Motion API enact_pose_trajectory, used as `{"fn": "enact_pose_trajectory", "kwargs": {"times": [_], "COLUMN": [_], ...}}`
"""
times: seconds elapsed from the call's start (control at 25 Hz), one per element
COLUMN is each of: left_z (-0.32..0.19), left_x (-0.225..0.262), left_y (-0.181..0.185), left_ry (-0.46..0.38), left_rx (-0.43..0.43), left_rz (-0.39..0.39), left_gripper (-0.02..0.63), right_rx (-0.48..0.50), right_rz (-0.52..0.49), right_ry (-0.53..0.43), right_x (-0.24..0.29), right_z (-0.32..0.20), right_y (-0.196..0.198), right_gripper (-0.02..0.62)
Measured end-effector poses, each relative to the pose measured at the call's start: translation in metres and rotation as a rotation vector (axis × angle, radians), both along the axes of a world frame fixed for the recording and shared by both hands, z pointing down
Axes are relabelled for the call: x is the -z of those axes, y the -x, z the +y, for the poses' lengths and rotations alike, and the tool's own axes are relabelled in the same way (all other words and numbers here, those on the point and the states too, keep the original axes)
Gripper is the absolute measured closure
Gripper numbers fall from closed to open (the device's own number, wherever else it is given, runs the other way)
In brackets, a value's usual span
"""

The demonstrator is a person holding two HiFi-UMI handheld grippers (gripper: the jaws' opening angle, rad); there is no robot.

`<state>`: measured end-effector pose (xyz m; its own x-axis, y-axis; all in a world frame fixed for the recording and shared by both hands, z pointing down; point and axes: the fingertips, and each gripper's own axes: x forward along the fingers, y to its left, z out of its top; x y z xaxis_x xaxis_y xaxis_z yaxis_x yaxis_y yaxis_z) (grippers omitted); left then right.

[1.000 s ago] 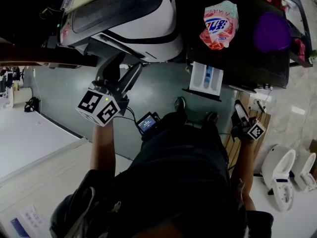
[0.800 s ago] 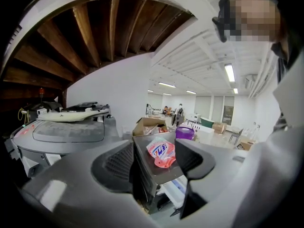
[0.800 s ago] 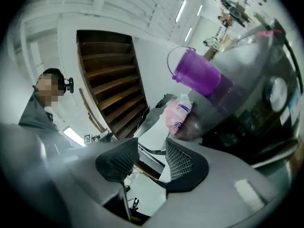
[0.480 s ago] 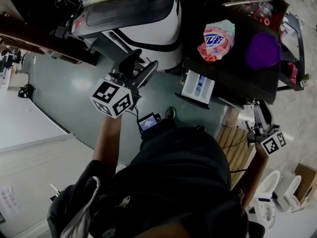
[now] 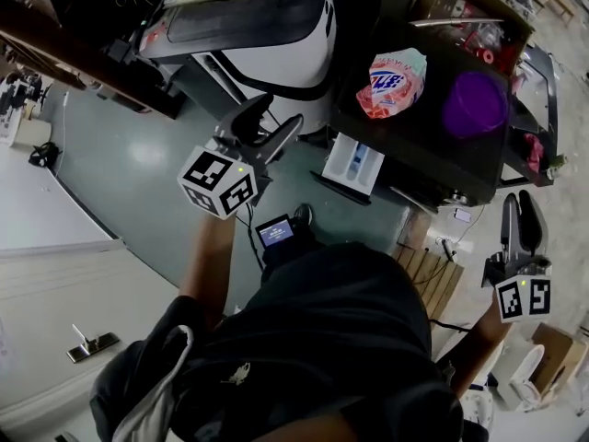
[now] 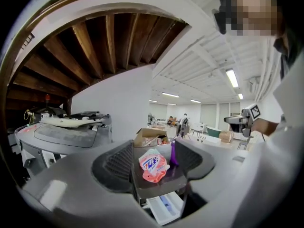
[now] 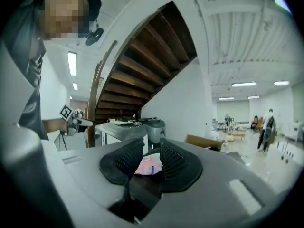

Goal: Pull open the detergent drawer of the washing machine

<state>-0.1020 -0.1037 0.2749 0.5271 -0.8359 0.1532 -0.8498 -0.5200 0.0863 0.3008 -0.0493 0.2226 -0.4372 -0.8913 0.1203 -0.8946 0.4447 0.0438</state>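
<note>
The black-topped washing machine [image 5: 433, 145] stands ahead, and its white detergent drawer [image 5: 354, 167] juts out from its front, pulled open. The same drawer [image 6: 164, 208] shows below my left gripper's jaws. On the machine's top lie a pink detergent pouch [image 5: 391, 83] and a purple cup [image 5: 474, 102]. My left gripper [image 5: 267, 129] hovers left of the drawer, open and empty, clear of the machine. Far to the right my right gripper [image 5: 522, 212] is held up away from the machine; its jaws are closing, a narrow gap remains, and nothing sits between them.
A grey-and-white appliance [image 5: 248, 17] stands left of the washing machine. An open cardboard box [image 5: 469, 12] sits behind it. A wooden pallet [image 5: 433, 274] lies on the floor at the right. A small screen device [image 5: 274, 231] hangs at the person's waist.
My right gripper rose from low beside the person's leg to out at the right, rolled over, and its jaws narrowed. My left gripper drifted slightly toward the machine.
</note>
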Motion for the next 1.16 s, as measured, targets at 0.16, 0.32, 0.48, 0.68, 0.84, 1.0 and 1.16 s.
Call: {"fn": "enact_pose_trajectory", "kwargs": {"times": [0.16, 0.32, 0.48, 0.68, 0.84, 1.0, 1.16], "left_z": [0.008, 0.018, 0.024, 0.035, 0.04, 0.043, 0.045], "left_x": [-0.005, -0.006, -0.005, -0.009, -0.009, -0.01, -0.011], "left_y": [-0.014, -0.025, -0.032, -0.035, -0.036, -0.039, -0.042], "left_ry": [0.003, 0.002, -0.002, 0.007, 0.009, 0.007, 0.006], "left_rx": [0.02, 0.034, 0.048, 0.067, 0.078, 0.082, 0.082], "left_rz": [0.002, 0.009, 0.007, 0.004, 0.003, 0.005, 0.008], "left_gripper": [0.295, 0.293, 0.295, 0.294, 0.295, 0.295, 0.293], "right_rx": [-0.002, 0.07, 0.068, 0.079, 0.081, 0.088, 0.093], "right_rz": [0.226, 0.252, 0.248, 0.232, 0.232, 0.226, 0.224], "right_ry": [-0.071, -0.092, -0.103, -0.092, -0.089, -0.084, -0.078], "right_x": [0.014, 0.021, 0.022, 0.016, 0.014, 0.01, 0.007], "right_z": [0.009, 0.024, 0.027, 0.032, 0.034, 0.037, 0.038], "right_y": [-0.002, 0.006, -0.001, -0.007, -0.011, -0.012, -0.013], "right_gripper": [0.488, 0.529, 0.529, 0.529, 0.529, 0.529, 0.529]}}
